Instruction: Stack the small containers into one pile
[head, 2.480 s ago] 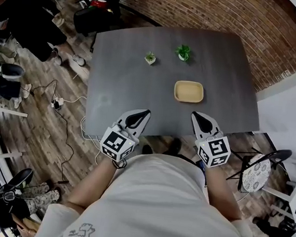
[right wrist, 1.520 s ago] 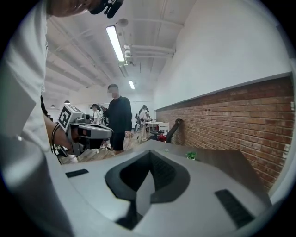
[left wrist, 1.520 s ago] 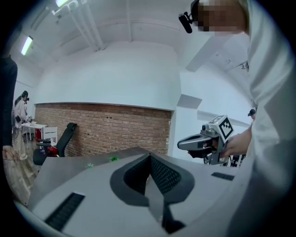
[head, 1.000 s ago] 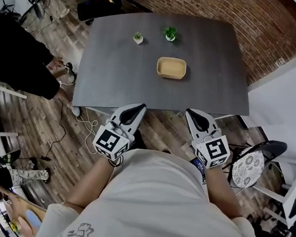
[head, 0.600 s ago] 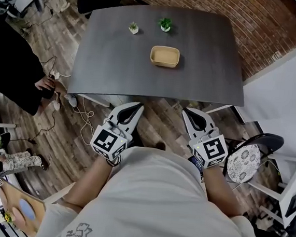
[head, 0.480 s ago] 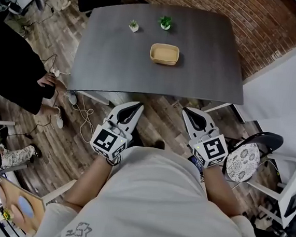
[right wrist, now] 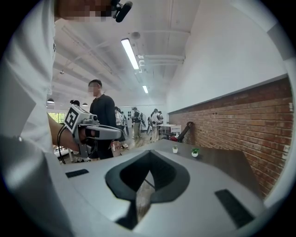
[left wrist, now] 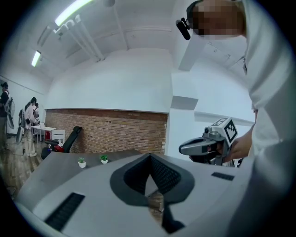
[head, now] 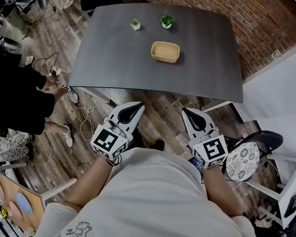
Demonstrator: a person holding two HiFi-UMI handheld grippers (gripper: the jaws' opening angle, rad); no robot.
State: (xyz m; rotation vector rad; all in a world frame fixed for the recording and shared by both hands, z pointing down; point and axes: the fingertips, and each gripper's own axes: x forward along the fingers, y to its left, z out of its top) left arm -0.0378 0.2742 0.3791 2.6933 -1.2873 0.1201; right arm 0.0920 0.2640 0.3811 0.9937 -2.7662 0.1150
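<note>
I'm standing farther back from the table (head: 122,61) now — container (head: 165,51) sitting there, left tongs (head: 137,106) and right tongs (head: 187,113) pressed together, empty.

Container (head: 165,51): tan, shallow, rounded-rectangle shape, raised rim, open side up. Sits flat and upright on dark table (head: 117,60), long side running left-right in head view. From above reads as one piece; whether others are nested inside, cannot tell. Lies well ahead of jaws of left gripper (head: 138,105) and right gripper (head: 186,111), roughly midway between their two lines. Well apart from both; near table edge lies between container and jaw tips.
</note>
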